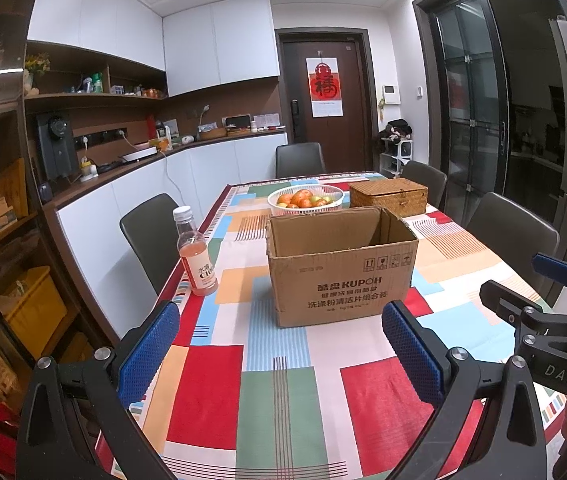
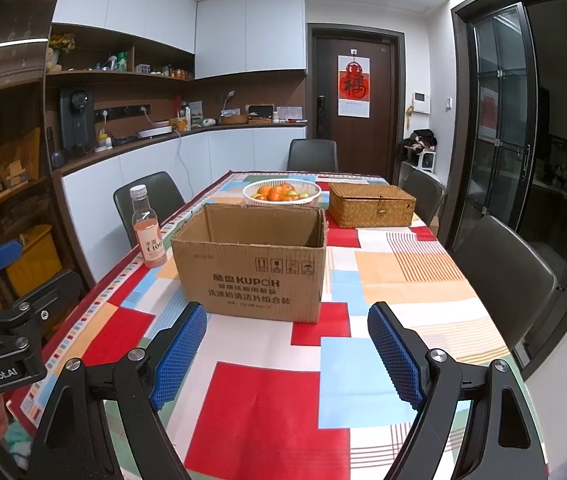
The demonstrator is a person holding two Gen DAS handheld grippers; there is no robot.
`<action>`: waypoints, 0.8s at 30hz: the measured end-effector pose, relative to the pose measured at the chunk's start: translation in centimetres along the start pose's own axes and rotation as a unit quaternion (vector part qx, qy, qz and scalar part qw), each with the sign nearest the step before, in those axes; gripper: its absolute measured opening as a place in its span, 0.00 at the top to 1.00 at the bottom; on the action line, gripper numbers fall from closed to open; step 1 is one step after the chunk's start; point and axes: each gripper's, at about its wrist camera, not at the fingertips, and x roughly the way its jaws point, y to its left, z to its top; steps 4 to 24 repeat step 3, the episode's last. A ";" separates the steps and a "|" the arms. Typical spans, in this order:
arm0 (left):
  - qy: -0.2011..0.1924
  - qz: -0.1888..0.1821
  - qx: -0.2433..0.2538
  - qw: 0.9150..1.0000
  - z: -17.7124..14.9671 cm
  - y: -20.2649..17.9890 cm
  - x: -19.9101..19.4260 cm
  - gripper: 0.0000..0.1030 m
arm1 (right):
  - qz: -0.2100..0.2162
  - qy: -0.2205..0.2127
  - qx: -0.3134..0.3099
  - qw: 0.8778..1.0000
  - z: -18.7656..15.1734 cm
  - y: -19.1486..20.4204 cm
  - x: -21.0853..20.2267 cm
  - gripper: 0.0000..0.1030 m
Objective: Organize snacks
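**Grippers wide over the patchwork table**

Held wide apart and empty: left gripper [image 1: 279, 344], blue pads bare, "DAS" readable on the right gripper's [image 2: 287, 350] body beside it. Likewise spread with nothing between, the right one; "GenRobot.AI" printed on the neighbouring tool. Ahead of both, mid-table, stood an open cardboard box [image 2: 249, 264] marked "KUPOH" above Chinese lines. Just left of it, near the table edge, stood 1 pink drink bottle [image 2: 146, 228] labelled "C100". Behind, a white fruit basket [image 2: 281, 193] and wicker chest [image 2: 371, 205]. Spread underneath, a bright checked tablecloth [image 2: 267, 400]. Beyond, dark chairs, white cabinets, a door with a red poster [image 2: 354, 86].
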 end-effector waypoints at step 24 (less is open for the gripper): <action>0.001 0.001 -0.001 1.000 0.0 0.0 0.1 0.00 | 0.000 0.002 0.000 1.000 0.0 0.0 0.2 0.19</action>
